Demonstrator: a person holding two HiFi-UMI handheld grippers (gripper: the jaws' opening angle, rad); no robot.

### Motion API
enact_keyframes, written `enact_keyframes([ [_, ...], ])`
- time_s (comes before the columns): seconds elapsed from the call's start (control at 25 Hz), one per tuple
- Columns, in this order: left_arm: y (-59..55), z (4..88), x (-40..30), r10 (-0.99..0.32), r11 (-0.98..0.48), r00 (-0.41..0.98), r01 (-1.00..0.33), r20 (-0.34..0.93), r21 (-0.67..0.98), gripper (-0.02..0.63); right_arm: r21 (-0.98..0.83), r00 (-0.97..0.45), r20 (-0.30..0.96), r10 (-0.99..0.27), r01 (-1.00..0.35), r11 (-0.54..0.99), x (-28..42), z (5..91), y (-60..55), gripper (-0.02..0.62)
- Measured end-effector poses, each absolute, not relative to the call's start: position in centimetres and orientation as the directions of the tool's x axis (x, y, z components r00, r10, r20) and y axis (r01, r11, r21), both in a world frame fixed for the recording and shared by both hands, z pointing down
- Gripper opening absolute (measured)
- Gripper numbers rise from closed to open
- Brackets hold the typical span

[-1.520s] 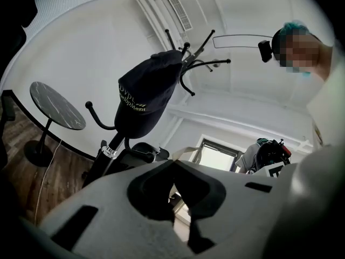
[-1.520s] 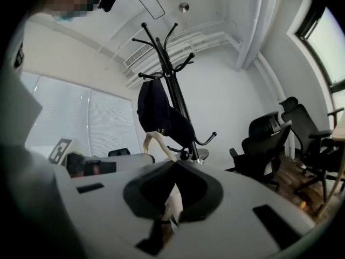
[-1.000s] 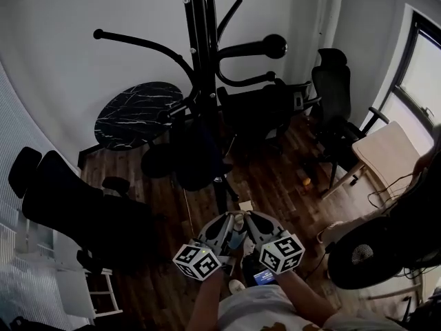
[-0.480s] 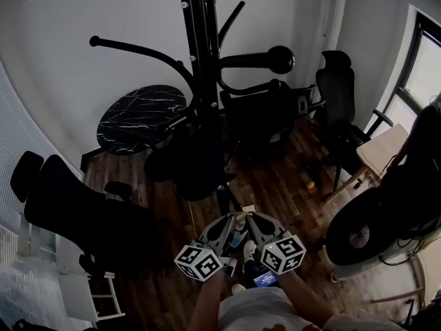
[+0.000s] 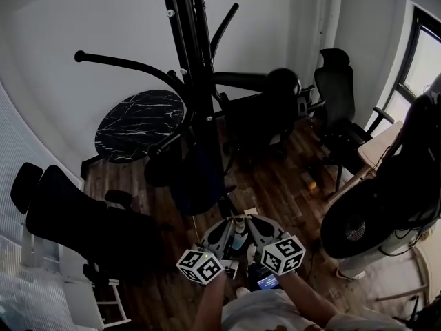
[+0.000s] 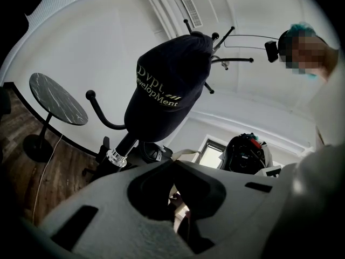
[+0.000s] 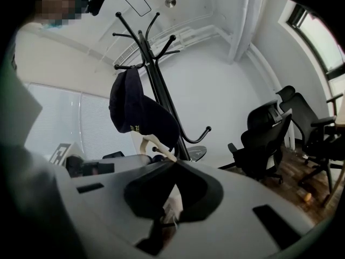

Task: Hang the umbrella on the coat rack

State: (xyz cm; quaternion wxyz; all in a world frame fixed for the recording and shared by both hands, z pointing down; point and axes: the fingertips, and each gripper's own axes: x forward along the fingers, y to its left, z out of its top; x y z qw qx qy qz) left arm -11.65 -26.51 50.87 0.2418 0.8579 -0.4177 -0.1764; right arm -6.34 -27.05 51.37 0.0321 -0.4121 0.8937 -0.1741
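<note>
A navy folding umbrella [image 5: 200,174] with pale print stands canopy-up against the pole of the black coat rack [image 5: 189,61]. In the left gripper view the umbrella [image 6: 167,90] covers the top of the coat rack [image 6: 226,58], and its shaft with a silver ring runs down behind the jaws. The right gripper view shows the umbrella [image 7: 137,109] beside a hook of the coat rack [image 7: 161,90], its cream handle reaching the jaw tips. My left gripper [image 5: 231,227] and right gripper [image 5: 249,227] meet tip to tip at the handle, both shut.
A round black marble table [image 5: 138,123] stands behind the rack by the white wall. Black office chairs sit at the left [image 5: 83,216] and back right [image 5: 337,95]. A dark round fan-like object [image 5: 365,226] is at the right, near a window [image 5: 420,67].
The head view has swung, so the rack sits further left and the dark object at the right looms larger. Both grippers stay together at the handle, slightly lower in frame.
</note>
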Motion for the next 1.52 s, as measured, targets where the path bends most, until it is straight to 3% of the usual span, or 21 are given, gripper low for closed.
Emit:
enact_keyframes([
  [0.44, -27.5, 51.0, -11.7, -0.806, -0.54, 0.577, -0.63, -0.129, 0.558, 0.018, -0.338, -0.685, 0.119, -0.718, -0.708, 0.62, -7.3, 52.9, -27.7, 0.012],
  [1.52, -27.4, 52.4, -11.6, -0.813, -0.52, 0.58, -0.679, -0.056, 0.519, 0.018, -0.347, -0.683, 0.161, -0.712, -0.715, 0.607, -6.6, 54.2, -28.1, 0.012],
])
